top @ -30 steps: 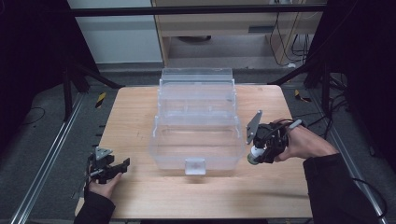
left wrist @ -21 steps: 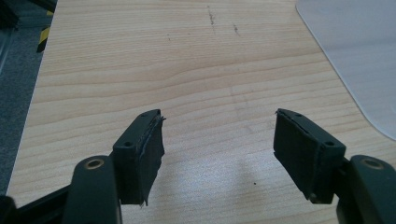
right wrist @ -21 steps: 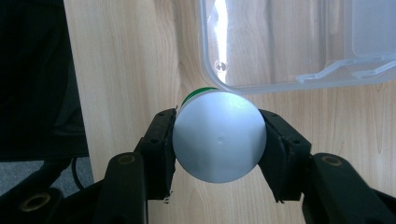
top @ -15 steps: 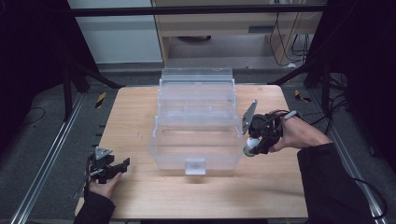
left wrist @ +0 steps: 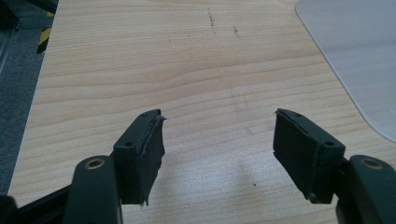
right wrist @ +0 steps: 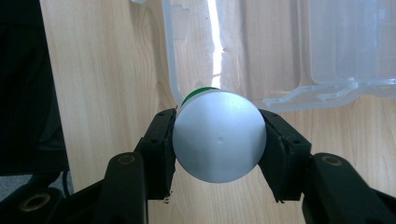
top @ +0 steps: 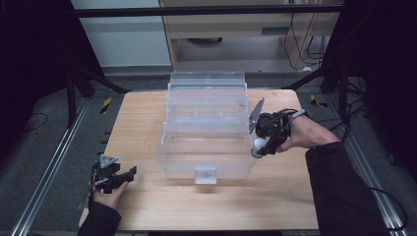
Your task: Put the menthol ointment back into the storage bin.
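Clear tiered plastic box (top: pixel 206 132), lid open, on wooden bench (top: pixel 295 196); contents cannot be made out.
Right hand-held gripper (right wrist: pixel 219 140) pinches a white round-ended bottle with a green band (right wrist: pixel 218 140), just beside the box's right wall. Left hand-held gripper (left wrist: pixel 219 140) spread, over bare bench, well apart from box.

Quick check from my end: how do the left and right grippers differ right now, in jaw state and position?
The left gripper has its jaws wide apart with nothing between them; the right gripper is clamped on a white round-ended object with a green band. The left sits low at the table's near left corner; the right is at the right side of the clear plastic box. Both are hand-held.
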Demonstrator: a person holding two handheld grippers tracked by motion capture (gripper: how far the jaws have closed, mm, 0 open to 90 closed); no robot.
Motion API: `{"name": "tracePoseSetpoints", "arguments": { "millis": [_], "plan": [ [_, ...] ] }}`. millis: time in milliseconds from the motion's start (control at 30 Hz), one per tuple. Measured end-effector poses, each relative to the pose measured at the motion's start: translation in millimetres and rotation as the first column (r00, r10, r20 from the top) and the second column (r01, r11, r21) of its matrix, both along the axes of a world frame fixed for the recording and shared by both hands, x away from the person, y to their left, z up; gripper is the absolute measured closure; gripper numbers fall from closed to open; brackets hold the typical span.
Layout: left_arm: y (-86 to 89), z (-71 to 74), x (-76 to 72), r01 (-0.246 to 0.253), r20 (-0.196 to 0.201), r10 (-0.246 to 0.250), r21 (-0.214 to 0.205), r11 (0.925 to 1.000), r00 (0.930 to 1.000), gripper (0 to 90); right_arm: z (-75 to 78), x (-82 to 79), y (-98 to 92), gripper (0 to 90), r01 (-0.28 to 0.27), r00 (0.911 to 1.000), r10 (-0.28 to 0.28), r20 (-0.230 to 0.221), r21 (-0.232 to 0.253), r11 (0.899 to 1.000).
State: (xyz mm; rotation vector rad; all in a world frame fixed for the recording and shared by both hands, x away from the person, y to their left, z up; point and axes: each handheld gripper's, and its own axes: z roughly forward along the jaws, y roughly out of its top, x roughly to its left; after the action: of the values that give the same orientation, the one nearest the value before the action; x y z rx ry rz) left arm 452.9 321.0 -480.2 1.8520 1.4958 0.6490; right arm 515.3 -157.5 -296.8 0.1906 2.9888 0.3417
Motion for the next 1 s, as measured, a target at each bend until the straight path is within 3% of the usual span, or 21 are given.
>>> {"name": "tracePoseSetpoints", "arguments": {
  "millis": [533, 1000],
  "plan": [
    [0.1, 0.2, 0.6, 0.002, 0.002, -0.002, 0.004, 1.0000, 1.0000, 33.2, -10.8, 16.5, 17.0, 50.3, -0.017, 0.9998, 0.017, -0.008, 0.008, 1.000],
    [0.2, 0.1, 0.7, 0.005, 0.002, -0.005, 0.008, 1.0000, 1.0000, 33.4, -33.7, 27.6, 28.2, 50.3, -0.020, 0.9995, 0.020, -0.025, -0.014, 1.000]
  ]
}}
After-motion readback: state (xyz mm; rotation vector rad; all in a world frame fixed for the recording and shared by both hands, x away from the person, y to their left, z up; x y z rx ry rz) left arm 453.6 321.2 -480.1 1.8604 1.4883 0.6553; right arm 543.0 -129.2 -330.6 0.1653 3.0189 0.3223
